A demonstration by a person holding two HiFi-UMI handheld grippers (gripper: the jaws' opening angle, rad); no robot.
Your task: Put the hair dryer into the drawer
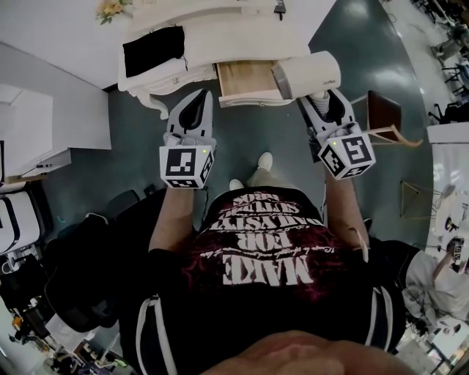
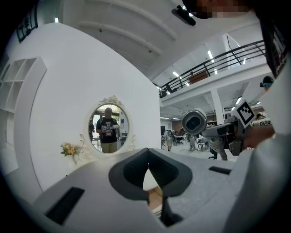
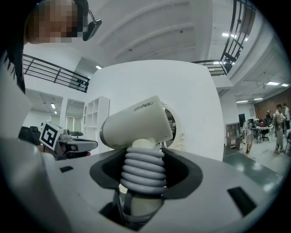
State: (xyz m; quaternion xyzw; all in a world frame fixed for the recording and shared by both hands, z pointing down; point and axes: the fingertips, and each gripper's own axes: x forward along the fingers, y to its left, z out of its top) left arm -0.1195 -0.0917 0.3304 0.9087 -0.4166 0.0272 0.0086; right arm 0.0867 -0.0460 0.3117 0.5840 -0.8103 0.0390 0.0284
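The white hair dryer (image 1: 308,73) has a grey cord coiled around its handle (image 3: 142,170). My right gripper (image 1: 316,101) is shut on that handle and holds the dryer upright beside the right end of the open drawer (image 1: 248,79), whose wooden inside shows. The drawer belongs to a white vanity table (image 1: 220,33). In the right gripper view the dryer body (image 3: 136,122) lies across the top of the jaws. My left gripper (image 1: 198,99) hovers in front of the drawer's left end, jaws closed together with nothing in them. From the left gripper view the dryer's (image 2: 194,121) nozzle end shows at the right.
A black cloth (image 1: 152,50) lies on the vanity top, with flowers (image 1: 110,9) behind it and an oval mirror (image 2: 108,129) on the wall. A wooden stool (image 1: 385,117) stands to the right, a white cabinet (image 1: 29,132) to the left, and black chairs (image 1: 88,249) at the lower left.
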